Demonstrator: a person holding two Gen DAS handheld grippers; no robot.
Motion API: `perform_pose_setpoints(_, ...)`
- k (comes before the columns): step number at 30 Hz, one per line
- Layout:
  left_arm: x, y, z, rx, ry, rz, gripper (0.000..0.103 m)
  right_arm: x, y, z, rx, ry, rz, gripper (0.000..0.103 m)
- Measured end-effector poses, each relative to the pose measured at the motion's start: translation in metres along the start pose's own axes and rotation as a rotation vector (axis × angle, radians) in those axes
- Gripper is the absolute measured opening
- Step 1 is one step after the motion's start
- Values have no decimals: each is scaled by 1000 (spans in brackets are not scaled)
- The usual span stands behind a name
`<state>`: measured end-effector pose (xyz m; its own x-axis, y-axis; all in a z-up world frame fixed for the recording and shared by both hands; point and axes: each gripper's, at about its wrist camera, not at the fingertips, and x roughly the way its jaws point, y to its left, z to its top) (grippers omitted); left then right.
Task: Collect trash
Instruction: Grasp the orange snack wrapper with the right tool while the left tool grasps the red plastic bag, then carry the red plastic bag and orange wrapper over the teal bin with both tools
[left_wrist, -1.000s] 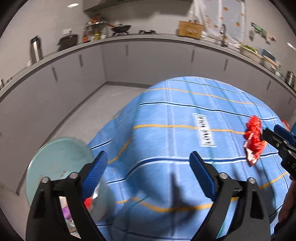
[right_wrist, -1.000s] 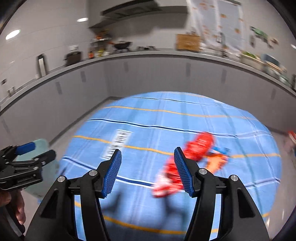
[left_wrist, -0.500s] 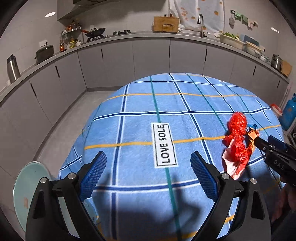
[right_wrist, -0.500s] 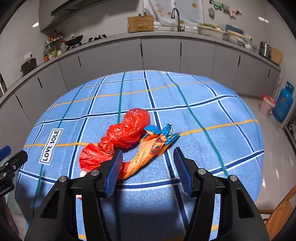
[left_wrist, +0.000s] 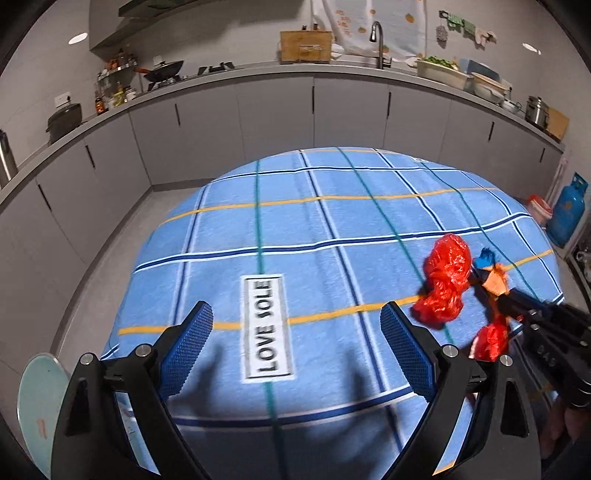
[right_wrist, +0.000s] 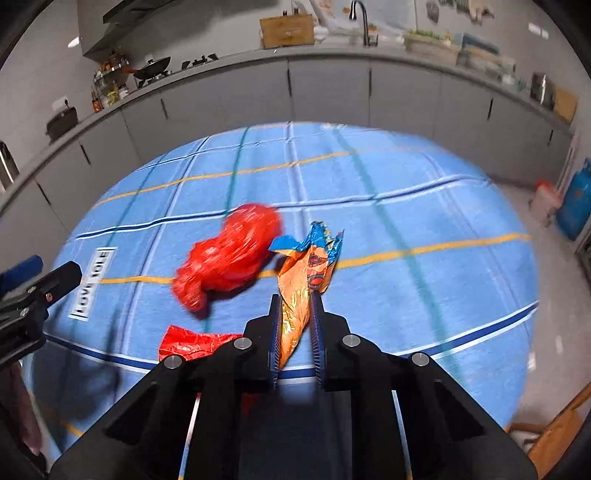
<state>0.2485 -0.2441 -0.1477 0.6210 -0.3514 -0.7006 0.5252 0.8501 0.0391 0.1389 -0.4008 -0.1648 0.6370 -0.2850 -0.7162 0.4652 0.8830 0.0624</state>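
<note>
An orange and blue snack wrapper (right_wrist: 308, 266) is pinched in my right gripper (right_wrist: 295, 306), which is shut on it over the blue checked tablecloth (right_wrist: 388, 206). A crumpled red plastic bag (right_wrist: 229, 258) lies just left of the wrapper, with another red piece (right_wrist: 192, 345) nearer me. In the left wrist view the red bag (left_wrist: 445, 280) and wrapper (left_wrist: 493, 275) lie at the right, with the right gripper (left_wrist: 491, 299) on the wrapper. My left gripper (left_wrist: 297, 343) is open and empty above the "LOVE SOLE" label (left_wrist: 267, 326).
A pale green bin lid (left_wrist: 38, 402) shows at the lower left, beside the table. Grey kitchen cabinets (left_wrist: 277, 118) curve behind the table. A blue gas cylinder (left_wrist: 567, 210) stands on the floor at the right. A wooden chair (right_wrist: 557, 432) is at the lower right.
My right gripper has closed on the orange and blue wrapper. My left gripper has swung from the bin to over the table and stays open.
</note>
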Motion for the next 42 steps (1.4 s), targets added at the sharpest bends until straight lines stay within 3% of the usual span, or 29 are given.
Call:
perform_pose_setpoints(8,21,-52,14,77,14,-57,91,-9,-14,3,-111,-35,-125,16)
perform_pose_setpoints(19,58,-103,22,148,73,-109,89,-4,-46,-9,-71,3,-41,16)
perform_pose_setpoints(25,66,-113,16,171,114,-168,61,-6,-44,-12,-69,-7,-9,16)
perform_pose_setpoints(27,63,-115,14,186,117,-199,35,-6,-42,-12,-72,-11,-3,16)
perform_pose_setpoints(33,53,-106,8,186,109,-202,26,-15,-33,-11,-78,-33,21,16)
perform_pose_setpoints(42,17,-60,-7,92,66,-137,26,-30,2,-12,-137,-66,76,16)
